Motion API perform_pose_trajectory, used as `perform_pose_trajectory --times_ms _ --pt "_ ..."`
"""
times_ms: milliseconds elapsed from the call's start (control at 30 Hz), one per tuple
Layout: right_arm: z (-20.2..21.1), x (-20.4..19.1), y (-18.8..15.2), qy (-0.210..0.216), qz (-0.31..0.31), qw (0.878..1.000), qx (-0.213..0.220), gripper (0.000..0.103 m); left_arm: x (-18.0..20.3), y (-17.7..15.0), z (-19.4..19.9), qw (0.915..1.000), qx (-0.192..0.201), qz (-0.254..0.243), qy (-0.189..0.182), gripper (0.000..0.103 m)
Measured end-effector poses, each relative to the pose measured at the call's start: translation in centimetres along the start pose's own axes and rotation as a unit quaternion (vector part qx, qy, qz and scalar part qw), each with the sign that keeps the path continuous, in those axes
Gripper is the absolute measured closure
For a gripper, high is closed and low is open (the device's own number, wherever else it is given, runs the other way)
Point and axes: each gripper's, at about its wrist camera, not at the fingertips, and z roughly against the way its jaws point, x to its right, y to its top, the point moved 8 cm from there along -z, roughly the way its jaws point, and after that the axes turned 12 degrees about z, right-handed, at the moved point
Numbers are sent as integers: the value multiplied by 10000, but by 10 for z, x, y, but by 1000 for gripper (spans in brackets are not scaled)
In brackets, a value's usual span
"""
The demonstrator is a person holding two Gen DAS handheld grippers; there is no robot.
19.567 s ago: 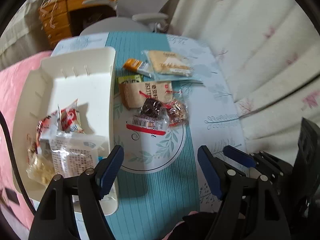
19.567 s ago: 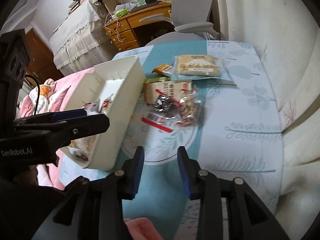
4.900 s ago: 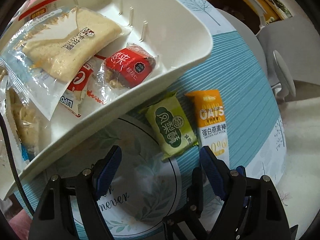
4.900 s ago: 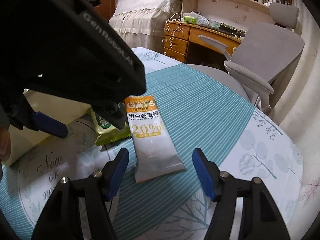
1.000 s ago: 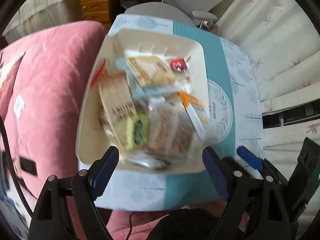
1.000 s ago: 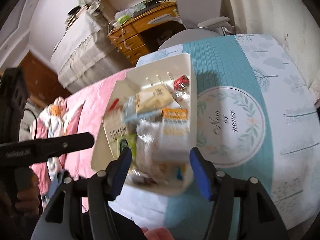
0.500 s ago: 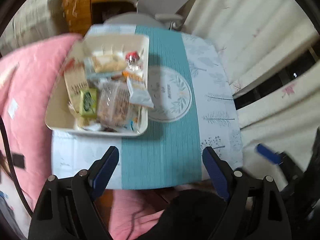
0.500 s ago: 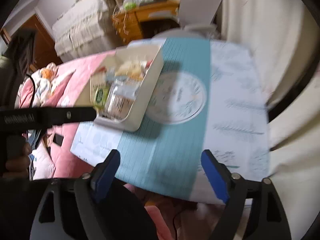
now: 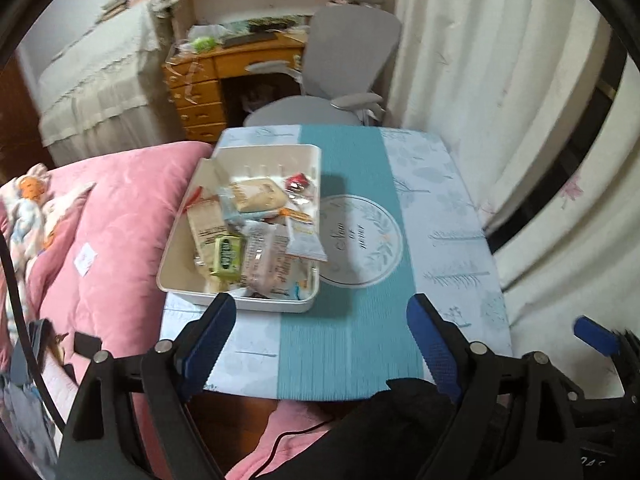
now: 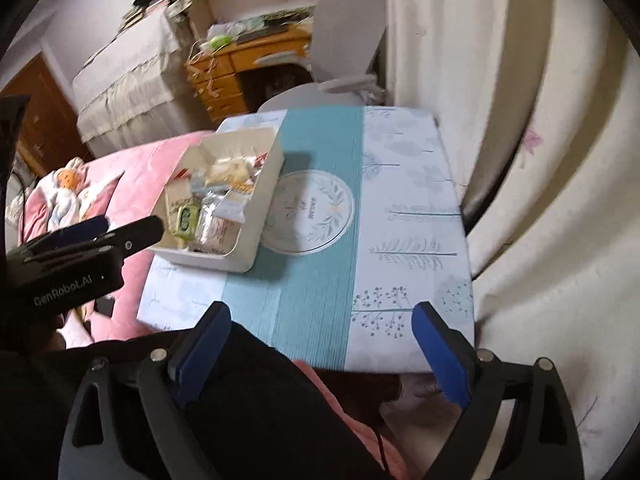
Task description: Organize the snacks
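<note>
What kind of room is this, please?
Most likely a bedroom with a study corner: a pink quilted bed cover beside the small table, a wooden desk with drawers, and a grey office chair.

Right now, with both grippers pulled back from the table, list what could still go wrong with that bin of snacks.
1. The white bin sits at the table's left edge beside the pink bedding; a nudge could tip it off.
2. The orange and white bar lies over the bin's right rim and could slide onto the tablecloth.
3. The snacks are heaped loosely, so lifting the bin may spill some.
The left gripper and right gripper are open and empty.
</note>
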Motion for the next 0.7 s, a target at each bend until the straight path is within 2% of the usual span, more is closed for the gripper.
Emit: perform_pose_trajectory --times_ms 33,167,367,700 --pt "0 2 -2 -28 -79 10000 37 5 -2 -3 2 10000 37 -2 20 8" --pt "-6 -3 -5 -25 -132 9999 52 1 -5 -9 2 9998 73 -57 149 1" --pt "-3 -4 -4 -143 -164 9996 157 0 -8 -9 6 9990 239 -58 368 1" --pt "-9 -5 -11 -121 -234 9997 2 0 -10 -15 4 9990 142 -76 407 1"
